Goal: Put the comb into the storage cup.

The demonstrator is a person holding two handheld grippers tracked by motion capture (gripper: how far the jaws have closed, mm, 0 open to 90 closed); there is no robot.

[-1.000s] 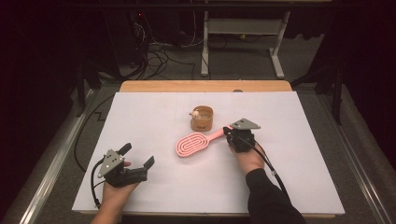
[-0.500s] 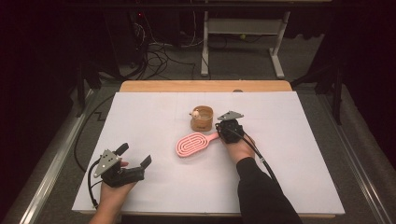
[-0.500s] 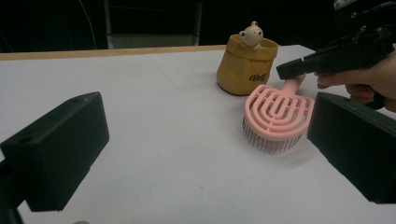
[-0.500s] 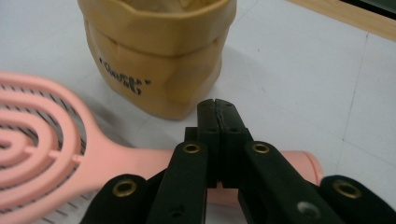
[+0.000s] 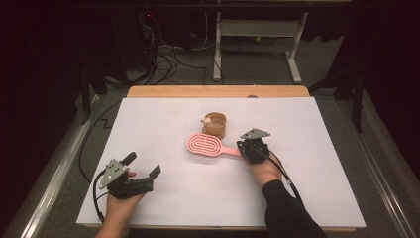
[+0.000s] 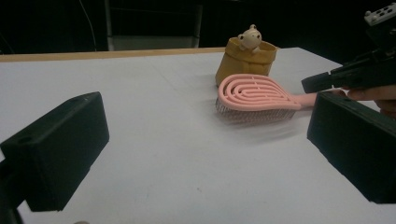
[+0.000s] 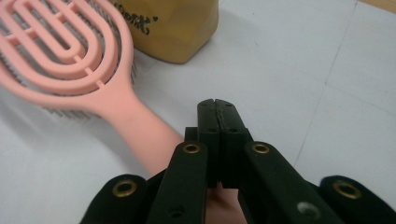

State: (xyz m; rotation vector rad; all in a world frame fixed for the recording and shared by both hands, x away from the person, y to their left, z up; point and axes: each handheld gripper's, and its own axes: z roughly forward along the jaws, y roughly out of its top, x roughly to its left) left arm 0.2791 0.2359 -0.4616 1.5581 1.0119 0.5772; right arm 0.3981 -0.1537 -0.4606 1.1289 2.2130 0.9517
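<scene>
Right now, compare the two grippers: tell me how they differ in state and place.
The left gripper has its jaws spread wide with nothing between them; the right gripper has its jaws pressed shut, tip to tip. The left gripper sits at the near left of the table, apart from everything; the right gripper is at the handle end of the pink brush, whose handle passes under it. Both are black, hand-held, and low over the white surface.

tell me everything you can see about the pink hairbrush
The pink hairbrush looks like moulded plastic: an oval head of open, looped ribs with fine dark bristles underneath, and a short tapered handle. It lies bristles down on the white table cover, just in front of the yellow pot, whether touching it or not is unclear. Its handle runs under the shut right gripper, whose pads meet above it without clamping it.
</scene>
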